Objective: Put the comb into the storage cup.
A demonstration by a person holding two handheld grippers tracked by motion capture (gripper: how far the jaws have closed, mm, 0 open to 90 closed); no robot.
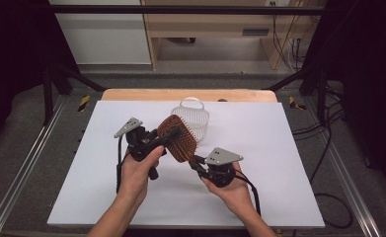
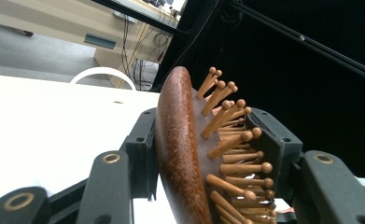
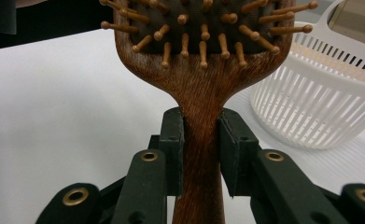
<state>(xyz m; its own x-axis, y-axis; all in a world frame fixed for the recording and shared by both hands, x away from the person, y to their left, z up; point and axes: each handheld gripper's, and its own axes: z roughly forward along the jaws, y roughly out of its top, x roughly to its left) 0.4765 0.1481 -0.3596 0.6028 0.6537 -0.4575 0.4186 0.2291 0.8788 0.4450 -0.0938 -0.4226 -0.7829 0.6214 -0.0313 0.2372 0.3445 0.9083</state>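
Observation:
A brown wooden hairbrush with wooden pins is held in the air over the white table, between both hands. My left gripper is shut across the brush head, one jaw on its smooth back and one on the pins. My right gripper is shut on the brush handle, just below the head. A white slatted plastic basket stands upright on the table just behind the brush, also in the right gripper view.
A wooden strip runs along the table's far edge. Metal frame rails flank the table. Cables lie on the floor at the right. Bare table surface lies left, right and in front of the hands.

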